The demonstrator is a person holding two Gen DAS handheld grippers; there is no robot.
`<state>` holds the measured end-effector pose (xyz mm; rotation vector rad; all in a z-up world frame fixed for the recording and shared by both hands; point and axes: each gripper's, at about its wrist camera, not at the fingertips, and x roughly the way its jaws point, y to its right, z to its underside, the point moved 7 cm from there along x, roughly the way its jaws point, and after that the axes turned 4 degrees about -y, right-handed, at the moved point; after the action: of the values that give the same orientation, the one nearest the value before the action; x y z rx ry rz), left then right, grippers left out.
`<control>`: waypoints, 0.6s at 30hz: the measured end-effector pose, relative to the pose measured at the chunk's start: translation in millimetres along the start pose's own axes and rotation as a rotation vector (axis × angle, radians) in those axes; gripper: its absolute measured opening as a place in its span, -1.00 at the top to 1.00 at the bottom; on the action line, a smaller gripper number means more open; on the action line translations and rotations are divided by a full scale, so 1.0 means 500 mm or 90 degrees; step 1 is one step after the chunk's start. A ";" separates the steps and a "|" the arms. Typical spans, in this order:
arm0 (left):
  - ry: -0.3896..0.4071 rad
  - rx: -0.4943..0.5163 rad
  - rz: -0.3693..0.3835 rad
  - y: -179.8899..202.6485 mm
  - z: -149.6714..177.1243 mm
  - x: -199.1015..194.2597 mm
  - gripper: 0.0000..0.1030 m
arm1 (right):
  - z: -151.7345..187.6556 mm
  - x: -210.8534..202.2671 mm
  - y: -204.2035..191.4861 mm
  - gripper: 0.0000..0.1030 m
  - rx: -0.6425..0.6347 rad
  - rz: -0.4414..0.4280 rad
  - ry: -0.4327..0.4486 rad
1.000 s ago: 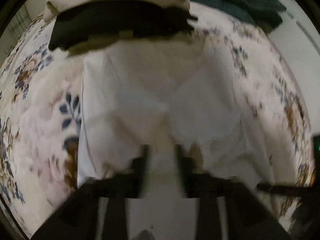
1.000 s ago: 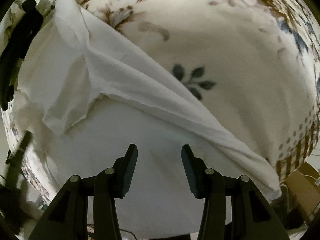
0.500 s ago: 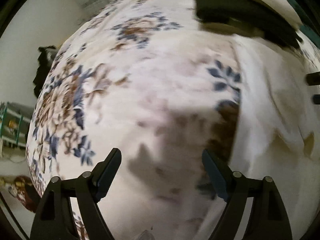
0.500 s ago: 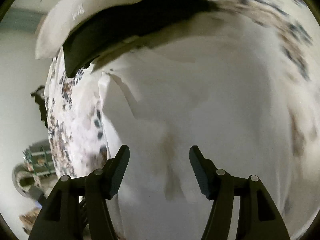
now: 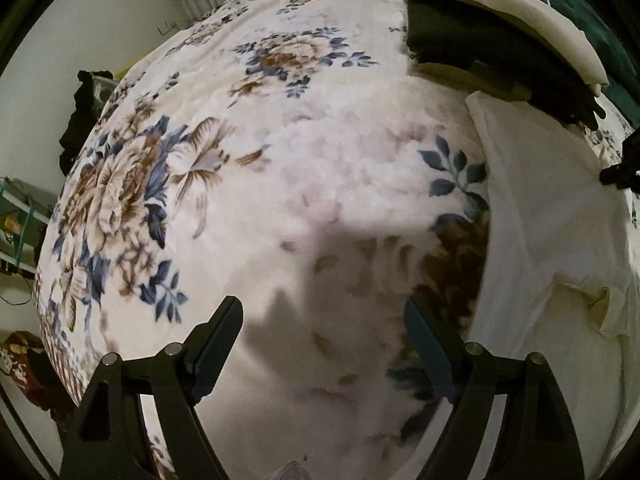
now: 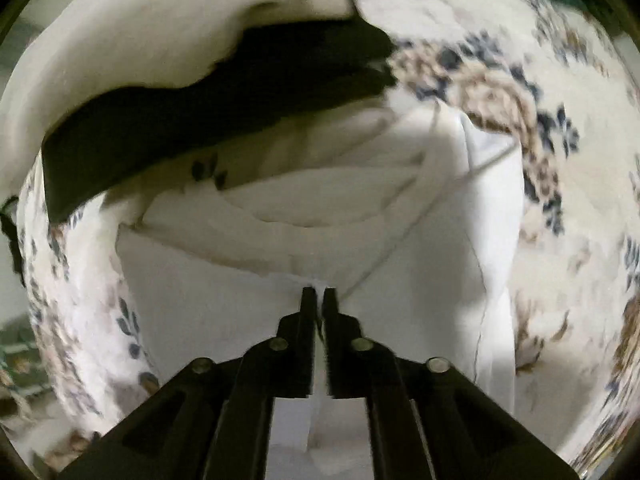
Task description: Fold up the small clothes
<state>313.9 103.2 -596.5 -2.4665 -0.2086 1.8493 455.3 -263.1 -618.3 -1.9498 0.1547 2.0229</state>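
Observation:
A small white garment (image 5: pixel 552 216) lies on a floral blanket (image 5: pixel 280 168), at the right of the left wrist view. My left gripper (image 5: pixel 324 332) is open and empty over bare blanket, left of the garment. In the right wrist view the white garment (image 6: pixel 420 272) is partly folded, with a folded edge lifted. My right gripper (image 6: pixel 319 296) is shut on the near edge of that cloth. The tip of the right gripper shows at the right rim of the left wrist view (image 5: pixel 624 168).
A stack of folded clothes, cream (image 5: pixel 520 4) over black (image 5: pixel 480 40), lies just beyond the white garment; it also shows in the right wrist view (image 6: pixel 200 120). Dark green cloth (image 5: pixel 568 4) lies behind it. The bed edge, a wall and clutter (image 5: pixel 24 360) are at the left.
My left gripper let go of the white garment, opened and swung left over bare blanket. My right gripper moved across the garment and closed on its edge.

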 end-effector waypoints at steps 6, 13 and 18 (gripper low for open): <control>0.036 0.013 0.000 0.016 -0.010 -0.022 -0.60 | 0.069 -0.090 0.130 0.05 0.047 -0.093 -0.036; 0.042 0.037 0.048 0.100 0.002 -0.082 -0.60 | 0.266 -0.169 0.352 0.05 0.133 -0.059 -0.088; -0.019 0.072 0.110 0.231 0.086 -0.125 -0.59 | 0.376 -0.180 0.491 0.05 0.177 -0.051 -0.149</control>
<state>264.6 -21.3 -563.4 -2.4504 0.1105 1.9039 202.4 -451.7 -554.3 -1.5182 0.2817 2.0350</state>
